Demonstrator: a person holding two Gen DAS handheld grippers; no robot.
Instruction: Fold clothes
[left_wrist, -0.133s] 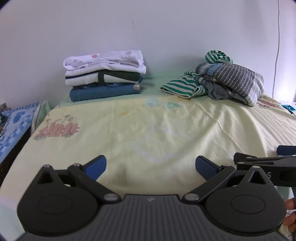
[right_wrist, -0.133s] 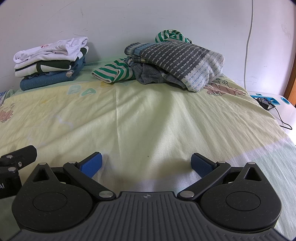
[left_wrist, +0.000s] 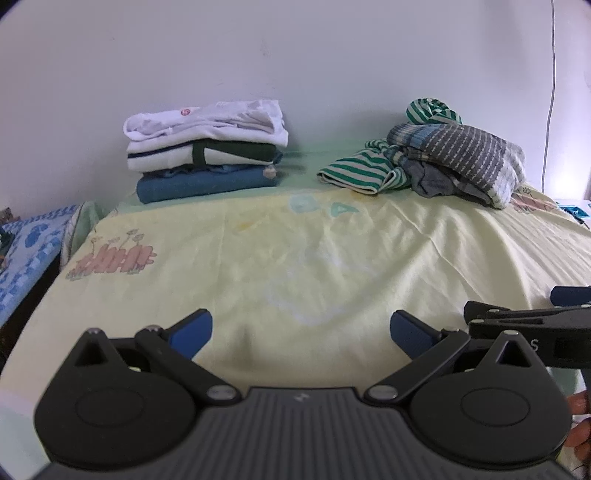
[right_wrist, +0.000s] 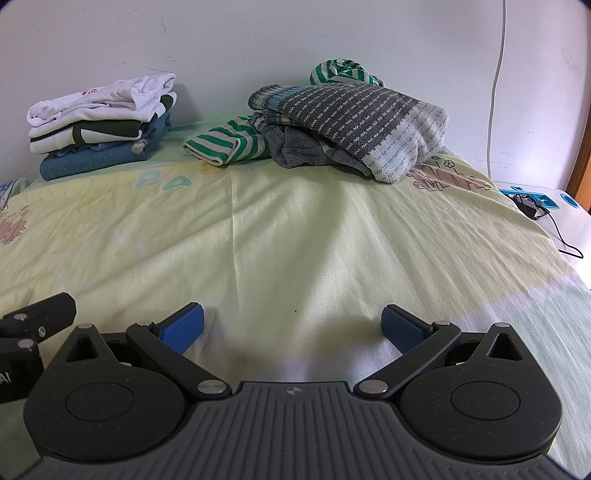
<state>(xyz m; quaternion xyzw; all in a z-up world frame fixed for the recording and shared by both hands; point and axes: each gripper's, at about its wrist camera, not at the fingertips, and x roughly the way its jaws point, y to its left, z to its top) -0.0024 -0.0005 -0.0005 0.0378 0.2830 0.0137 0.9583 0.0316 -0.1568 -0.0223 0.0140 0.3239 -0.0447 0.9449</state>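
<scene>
A neat stack of folded clothes (left_wrist: 207, 151) (right_wrist: 103, 125), white on top and blue at the bottom, sits at the far left of the bed against the wall. To its right lies a loose heap: a grey striped knit sweater (left_wrist: 469, 158) (right_wrist: 358, 118) over a green-and-white striped garment (left_wrist: 362, 171) (right_wrist: 225, 144). My left gripper (left_wrist: 301, 330) is open over the bare yellow sheet near the bed's front, nothing between its blue pads. My right gripper (right_wrist: 291, 326) is open too, just to the right, and its body shows at the left wrist view's right edge.
The bed (left_wrist: 295, 258) carries a pale yellow printed sheet. A blue patterned cloth (left_wrist: 26, 251) lies off its left side. A white surface with a black cable and charger (right_wrist: 535, 210) stands at the right. A white cord (right_wrist: 496, 81) hangs down the wall.
</scene>
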